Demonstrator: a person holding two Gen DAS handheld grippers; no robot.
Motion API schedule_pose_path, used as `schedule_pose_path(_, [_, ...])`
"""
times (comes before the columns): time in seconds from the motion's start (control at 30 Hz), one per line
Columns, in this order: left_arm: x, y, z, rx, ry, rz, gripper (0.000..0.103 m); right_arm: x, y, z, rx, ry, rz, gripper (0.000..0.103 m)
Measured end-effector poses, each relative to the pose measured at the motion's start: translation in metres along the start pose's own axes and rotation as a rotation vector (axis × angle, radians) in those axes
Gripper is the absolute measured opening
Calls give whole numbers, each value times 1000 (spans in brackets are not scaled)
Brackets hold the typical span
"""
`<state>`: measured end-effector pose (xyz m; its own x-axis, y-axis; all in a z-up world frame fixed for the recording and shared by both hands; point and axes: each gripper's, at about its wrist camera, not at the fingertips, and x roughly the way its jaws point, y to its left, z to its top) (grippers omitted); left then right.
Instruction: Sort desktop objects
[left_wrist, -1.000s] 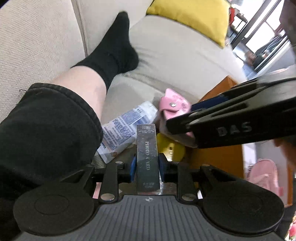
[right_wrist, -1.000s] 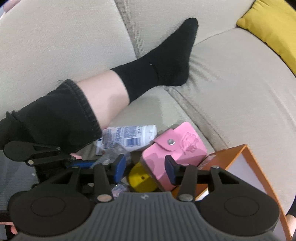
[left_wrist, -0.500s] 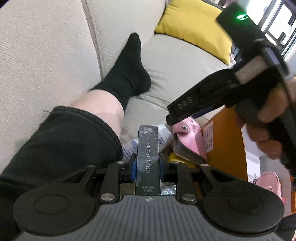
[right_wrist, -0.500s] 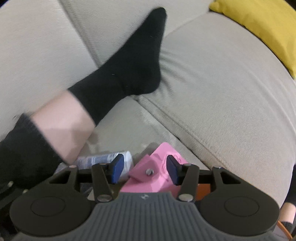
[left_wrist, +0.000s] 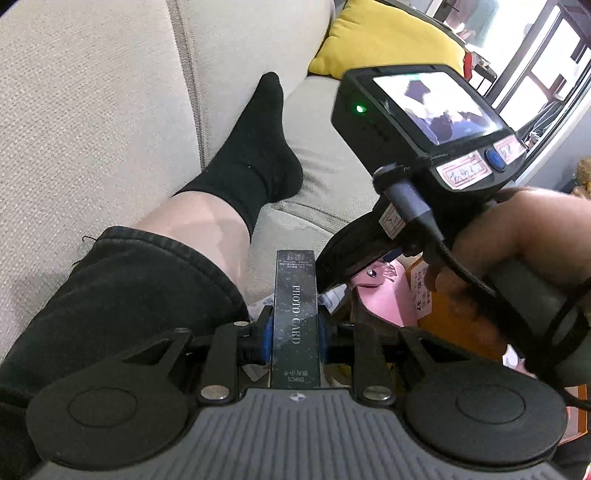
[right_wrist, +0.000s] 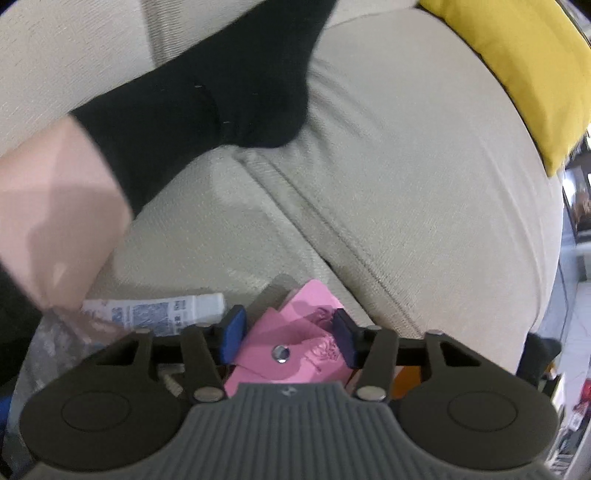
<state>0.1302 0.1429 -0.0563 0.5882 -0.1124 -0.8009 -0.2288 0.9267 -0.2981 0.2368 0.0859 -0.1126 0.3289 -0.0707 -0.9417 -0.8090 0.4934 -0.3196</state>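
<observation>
Our left gripper (left_wrist: 295, 332) clamps the black photo-card box (left_wrist: 295, 317), lifted over the sofa (left_wrist: 92, 110) beside our knee. Our right gripper (right_wrist: 288, 339) is closing around the pink pouch (right_wrist: 291, 354); pads not visibly touching. Pouch sits on the sofa seat, orange box (left_wrist: 454, 332) alongside.

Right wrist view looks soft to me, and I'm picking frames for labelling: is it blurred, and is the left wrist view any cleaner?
Right wrist view: motion-smeared, the black sock and leg streaked, only the pink pouch fairly legible. Left wrist view: sharp, "PHOTO CARD" readable on the black box; the window at top right is blown out; fisheye bending in both.
</observation>
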Motion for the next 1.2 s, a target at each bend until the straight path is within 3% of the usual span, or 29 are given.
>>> schedule_pose_path(0.13, [-2, 3, -2, -9, -1, -11, 26, -14, 4, -1, -47, 12, 18, 36])
schedule_pose_path(0.17, [-2, 3, -2, -11, 0, -14, 26, -19, 3, -2, -53, 11, 21, 29])
schedule_pose_path(0.23, [-1, 2, -3, -13, 1, -21, 26, -30, 1, -4, -63, 0, 39, 28])
schedule_pose_path(0.53, [-4, -1, -7, 5, 9, -36, 26, -69, -33, -24, 31, -80, 289, 23])
schedule_pose_path(0.7, [0, -2, -13, 8, 36, -25, 26, -55, -44, -32, 62, -2, 250, 26])
schedule_pose_path(0.87, [2, -5, -15, 14, 50, -33, 26, -48, -49, -38, 68, -1, 255, 27])
schedule_pose_path(1.03, [2, -10, -17, 18, 57, -41, 26, -46, -38, -46, -9, 49, 213, 38])
schedule_pose_path(1.2, [5, -14, -18, 26, 57, -58, 26, -52, -38, -56, -39, 31, 215, 34])
